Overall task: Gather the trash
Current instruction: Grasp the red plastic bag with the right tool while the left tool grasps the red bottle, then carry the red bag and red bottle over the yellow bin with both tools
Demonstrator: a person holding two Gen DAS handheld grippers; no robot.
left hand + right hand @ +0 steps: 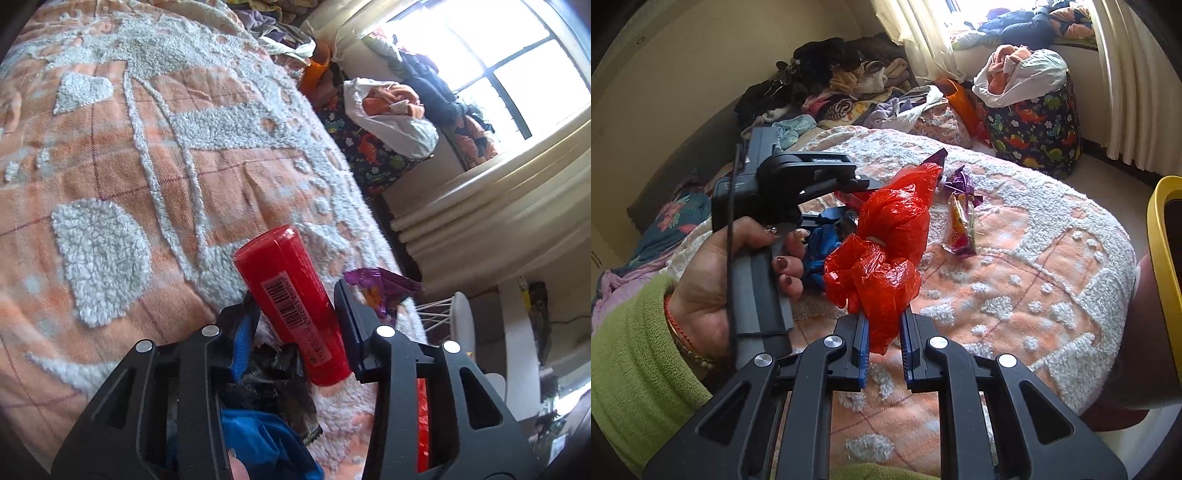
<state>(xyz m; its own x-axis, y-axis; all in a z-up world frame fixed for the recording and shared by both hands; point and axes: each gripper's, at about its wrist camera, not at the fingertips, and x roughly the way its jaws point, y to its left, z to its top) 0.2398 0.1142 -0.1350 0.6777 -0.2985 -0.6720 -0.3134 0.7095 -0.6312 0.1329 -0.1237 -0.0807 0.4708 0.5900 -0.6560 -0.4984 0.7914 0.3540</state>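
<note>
A: Nearest the right camera, what do the fingers hold?

B: The right gripper (pixel 884 334) is clamped tight on a crumpled red plastic bag (pixel 886 254), which bunches up from between its blue pads (pixel 863 343), above the bed.

A: And the left one?

B: The left gripper (pixel 295 314) has a long red shiny packet with a barcode (pixel 291 302) between its fingers, closed around it. The packet leans against the right pad; at the left pad I cannot tell whether there is contact. From the right camera you see the person's hand (pixel 713 280), in a green fleece sleeve (pixel 631 369), around that gripper's grey handle.

A: What lies under it?

B: A blue crumpled wrapper (pixel 258 439) and some dark scraps, on the orange blanket with white fluffy patches (pixel 122 155) that covers the bed.

A: Further out?

B: A purple foil wrapper (pixel 960 182) and a yellow-orange snack packet (pixel 960 229) lie on the blanket just beyond the bag. Past the bed stands a dark dinosaur-print hamper (pixel 1034 129) with a white bag of clothes (pixel 1023 77) on top, near the window.
</note>
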